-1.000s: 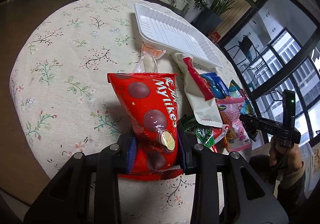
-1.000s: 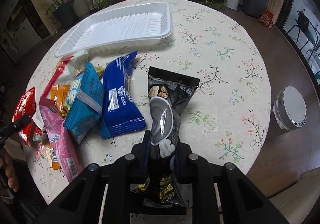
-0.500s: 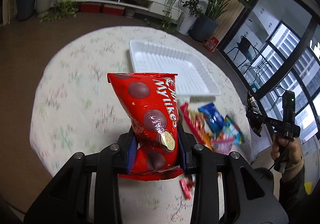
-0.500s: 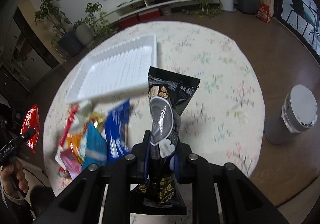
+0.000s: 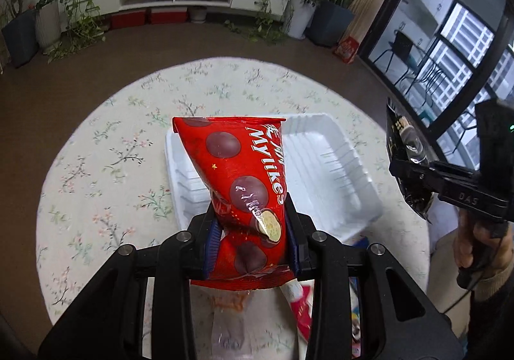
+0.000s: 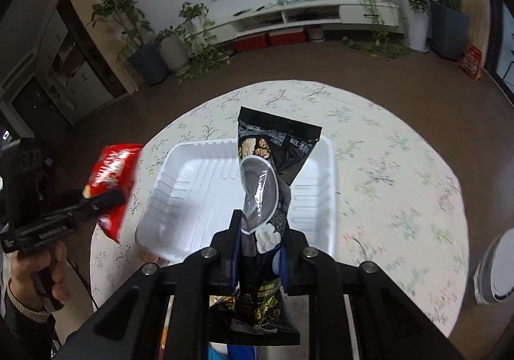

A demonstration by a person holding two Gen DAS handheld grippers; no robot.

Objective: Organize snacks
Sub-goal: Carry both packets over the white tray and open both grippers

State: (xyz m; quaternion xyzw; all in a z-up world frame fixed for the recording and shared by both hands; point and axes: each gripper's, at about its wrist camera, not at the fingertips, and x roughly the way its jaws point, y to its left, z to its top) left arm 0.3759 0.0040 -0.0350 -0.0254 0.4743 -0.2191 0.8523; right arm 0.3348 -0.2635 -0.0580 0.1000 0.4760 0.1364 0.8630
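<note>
My left gripper (image 5: 252, 233) is shut on a red Mylikes snack bag (image 5: 239, 180) and holds it high above the white tray (image 5: 334, 173). My right gripper (image 6: 260, 250) is shut on a black snack bag (image 6: 266, 173), also raised over the white tray (image 6: 192, 193). The tray looks empty. In the left wrist view the right gripper (image 5: 417, 177) with the black bag is at the right. In the right wrist view the left gripper (image 6: 106, 199) with the red bag (image 6: 110, 180) is at the left.
The round table (image 5: 106, 167) has a floral cloth. Other snack packs (image 5: 302, 305) lie on it below my left gripper, mostly hidden. A white bin (image 6: 496, 267) stands on the floor at the right. Plants and a TV shelf (image 6: 305, 16) stand far back.
Both grippers have risen high off the table with their bags and moved toward the tray. The pile of snacks has dropped out of view beneath them.
</note>
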